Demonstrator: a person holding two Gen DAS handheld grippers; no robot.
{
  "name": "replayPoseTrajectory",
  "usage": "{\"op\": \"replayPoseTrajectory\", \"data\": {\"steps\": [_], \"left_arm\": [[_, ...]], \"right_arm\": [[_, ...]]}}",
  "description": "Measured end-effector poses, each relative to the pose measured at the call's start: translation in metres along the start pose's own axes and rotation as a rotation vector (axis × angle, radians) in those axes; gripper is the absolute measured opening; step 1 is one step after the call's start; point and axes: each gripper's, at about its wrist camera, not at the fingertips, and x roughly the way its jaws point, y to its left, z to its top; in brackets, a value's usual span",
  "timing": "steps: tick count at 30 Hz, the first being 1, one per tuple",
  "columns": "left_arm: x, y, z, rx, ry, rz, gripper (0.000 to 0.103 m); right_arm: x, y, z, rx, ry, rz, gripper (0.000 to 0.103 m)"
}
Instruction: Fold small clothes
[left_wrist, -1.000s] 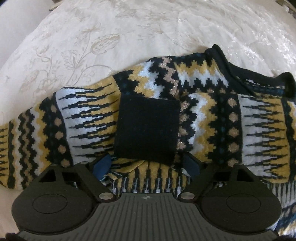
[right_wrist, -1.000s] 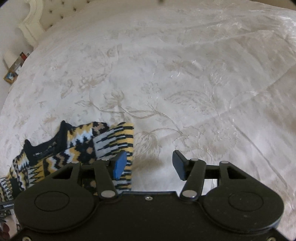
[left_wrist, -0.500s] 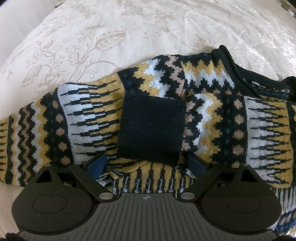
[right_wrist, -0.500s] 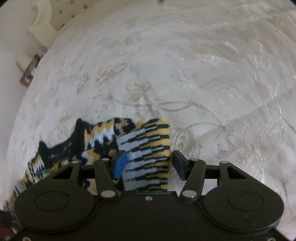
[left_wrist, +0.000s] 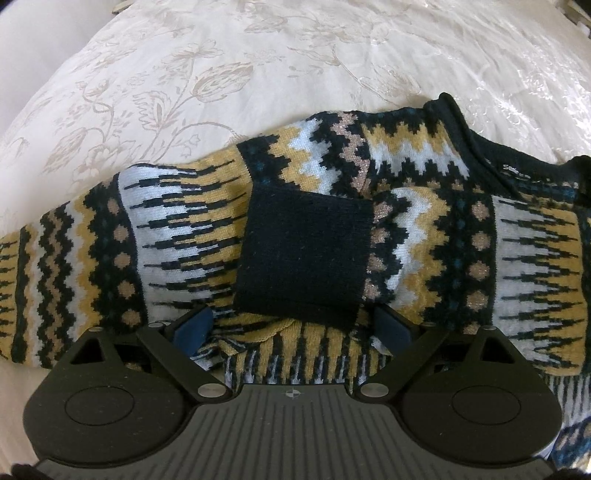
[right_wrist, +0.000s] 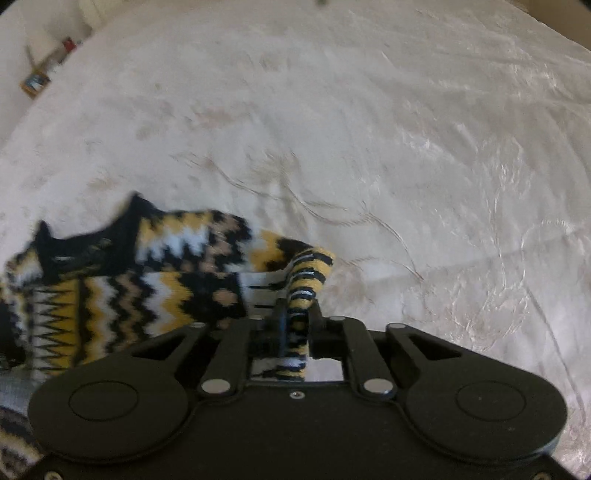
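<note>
Where sweater lies, cream floral-embroidered bedspread.

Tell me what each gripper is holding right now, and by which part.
The right gripper is closing on a bunched fold at the edge of the patterned sweater. The left gripper holds nothing; its jaws stand wide open over the sweater's black cuff.

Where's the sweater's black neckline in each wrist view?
Left wrist: black neckline at upper right, by the label.
Right wrist: black neckline at middle left, blurred.
Shared landmark: the cream embroidered bedspread under the patterned sweater.
</note>
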Motion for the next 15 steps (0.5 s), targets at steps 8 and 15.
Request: {"op": "replayPoseTrajectory", "data": {"steps": [8,15], "left_arm": [[-0.004,-0.003,-0.001,-0.013,0.005,0.021,0.095],[-0.013,0.001,-0.014,-0.004,-0.006,-0.033,0.094]], "right_arm": [[-0.030,0.005,-0.011,-0.004,-0.039,0.028,0.070],[-0.016,-0.023,-0.046,0.017,0.040,-0.064,0.088]]}}
